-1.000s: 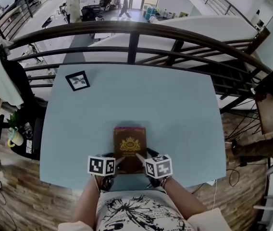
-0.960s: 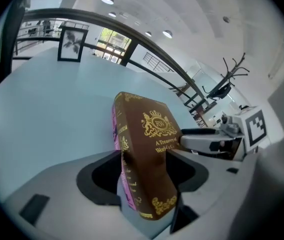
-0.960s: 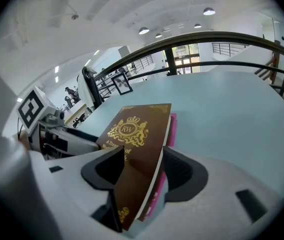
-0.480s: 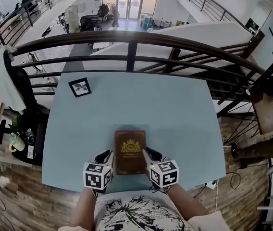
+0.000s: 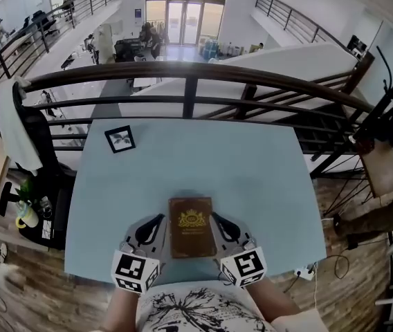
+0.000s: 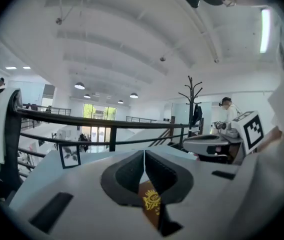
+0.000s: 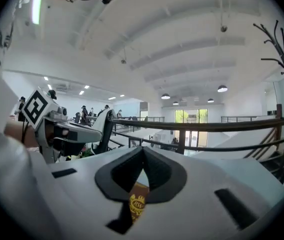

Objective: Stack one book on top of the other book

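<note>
A brown book (image 5: 192, 227) with a gold emblem lies flat on the light blue table (image 5: 252, 178), near its front edge. Whether a second book lies under it cannot be told from above. My left gripper (image 5: 158, 219) hovers just left of the book, shut and empty. My right gripper (image 5: 216, 218) hovers just right of it, also shut and empty. In the left gripper view the dark pads (image 6: 132, 171) meet, and the book (image 6: 152, 204) shows below them. In the right gripper view the pads (image 7: 157, 171) meet too, with the book (image 7: 137, 204) beneath.
A small black picture frame (image 5: 120, 138) lies at the table's far left corner. A dark railing (image 5: 189, 81) runs behind the table. A chair draped in white cloth (image 5: 13, 130) stands to the left, a coat rack (image 5: 383, 109) to the right.
Both grippers came off the book's near corners, closed their jaws and rose, drawing back toward me. The book stays flat on the table.
</note>
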